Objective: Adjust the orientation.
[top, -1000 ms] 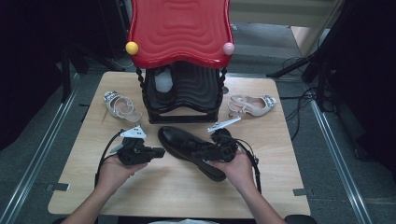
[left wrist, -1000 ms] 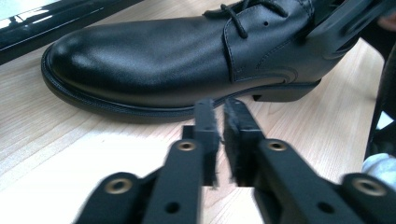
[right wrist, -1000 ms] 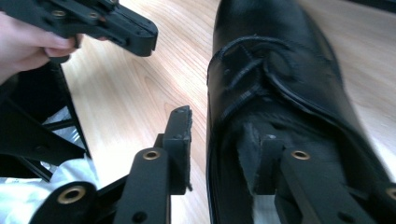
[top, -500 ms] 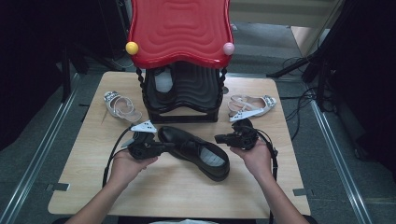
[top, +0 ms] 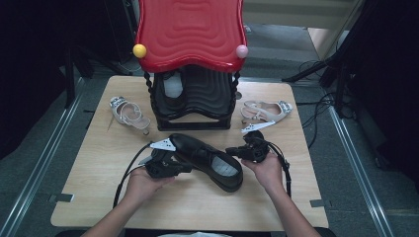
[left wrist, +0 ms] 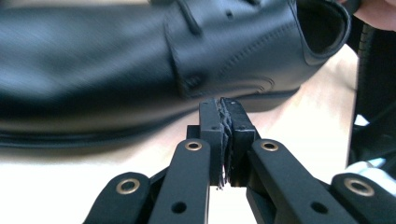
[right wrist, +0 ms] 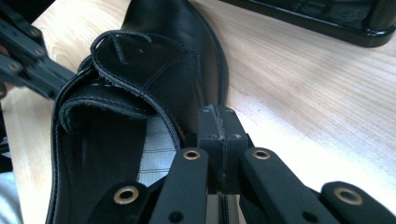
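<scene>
A black leather shoe (top: 205,160) lies slantwise on the wooden table (top: 99,187), toe toward the back left and heel toward the front right. My left gripper (top: 182,166) rests at the shoe's left side with its jaws shut; in the left gripper view the pads (left wrist: 223,105) press together just short of the shoe's side (left wrist: 140,60). My right gripper (top: 231,151) points at the shoe's right side, also shut. In the right gripper view its closed tips (right wrist: 217,112) sit beside the rim of the shoe (right wrist: 154,84). Nothing shows between either pair of jaws.
A shoe rack with a red wavy top (top: 190,34) and black tiers (top: 197,98) stands at the back centre, with a white item (top: 173,88) on a shelf. A pale sandal (top: 127,112) lies to its left and a beige sandal (top: 267,112) to its right.
My right gripper left the shoe's heel and swung out and back to the shoe's right side. The left gripper edged closer to the shoe. The shoe has barely shifted.
</scene>
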Available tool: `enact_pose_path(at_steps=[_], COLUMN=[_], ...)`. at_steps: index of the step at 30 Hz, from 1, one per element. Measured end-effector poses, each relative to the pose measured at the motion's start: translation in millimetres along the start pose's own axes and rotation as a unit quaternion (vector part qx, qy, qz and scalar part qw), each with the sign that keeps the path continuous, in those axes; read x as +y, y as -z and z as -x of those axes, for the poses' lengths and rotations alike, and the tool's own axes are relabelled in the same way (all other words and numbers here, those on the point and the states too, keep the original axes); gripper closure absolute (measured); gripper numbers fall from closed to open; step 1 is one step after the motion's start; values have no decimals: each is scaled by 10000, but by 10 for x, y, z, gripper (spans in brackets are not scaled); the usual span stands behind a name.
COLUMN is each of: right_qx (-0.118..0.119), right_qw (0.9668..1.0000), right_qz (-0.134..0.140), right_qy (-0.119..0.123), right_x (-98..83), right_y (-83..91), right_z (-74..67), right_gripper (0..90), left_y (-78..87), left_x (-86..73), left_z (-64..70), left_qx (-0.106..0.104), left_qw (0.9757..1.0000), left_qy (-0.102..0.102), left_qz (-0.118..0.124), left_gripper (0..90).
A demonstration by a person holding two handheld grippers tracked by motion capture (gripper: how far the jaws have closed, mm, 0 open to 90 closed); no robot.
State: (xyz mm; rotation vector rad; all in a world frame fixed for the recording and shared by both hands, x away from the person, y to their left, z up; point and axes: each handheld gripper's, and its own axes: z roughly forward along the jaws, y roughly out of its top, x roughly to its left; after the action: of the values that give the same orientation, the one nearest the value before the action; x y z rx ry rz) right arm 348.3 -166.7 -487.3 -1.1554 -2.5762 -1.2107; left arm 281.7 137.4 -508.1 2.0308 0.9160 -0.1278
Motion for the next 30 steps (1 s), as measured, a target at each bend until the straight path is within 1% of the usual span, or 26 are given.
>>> enact_pose_path(at_steps=[2, 3, 6, 9, 13, 14, 16, 17, 19, 21, 24, 27, 30], right_qx=[14, 29, 55, 77, 41, 45, 68, 62, 78, 91, 63, 48, 63], right_qw=[10000, 10000, 9999, 9998, 9997, 9997, 9996, 9996, 9996, 9995, 9995, 9993, 9992], right_qz=[-45, -72, -143, -200, -228, -247, -247, -246, -259, -273, -290, -290, -290], right_qy=[14, 4, -12, -9, -11, -51, -93, -94, -104, -103, -138, -248, -282], right_x=[-1, -3, -22, -39, -59, -63, -79, -88, -104, -119, -139, -170, -196], right_y=[1, 2, 10, 16, 28, 34, 35, 38, 37, 38, 44, 51, 58], right_z=[-13, -21, -57, -90, -133, -141, -153, -165, -191, -216, -254, -290, -315], right_gripper=[900, 900, 900, 900, 900, 900, 900, 900, 900, 900, 900, 900, 900], left_y=[-35, -43, -29, -23, -32, -32, -27, -21, -17, -17, -23, -31, -43], left_x=[-6, -5, 7, 11, 17, 20, 39, 50, 60, 62, 79, 103, 125], left_z=[21, 21, 4, -16, -18, -23, -38, -46, -52, -65, -81, -96, -111], left_qx=[13, 35, 47, 75, 67, 67, 19, 28, 50, 38, 24, 7, 20], left_qw=[9999, 9999, 10000, 10000, 10000, 10000, 9998, 9997, 9997, 9997, 9997, 9997, 9997], left_qy=[-62, -71, -26, 4, 23, 35, 143, 155, 132, 155, 152, 136, 139], left_qz=[-96, -106, -54, -56, -45, -51, -120, -172, -189, -181, -194, -218, -220], left_gripper=[884, 884, 884, 883, 882, 882, 885, 887, 888, 888, 884, 880, 880])
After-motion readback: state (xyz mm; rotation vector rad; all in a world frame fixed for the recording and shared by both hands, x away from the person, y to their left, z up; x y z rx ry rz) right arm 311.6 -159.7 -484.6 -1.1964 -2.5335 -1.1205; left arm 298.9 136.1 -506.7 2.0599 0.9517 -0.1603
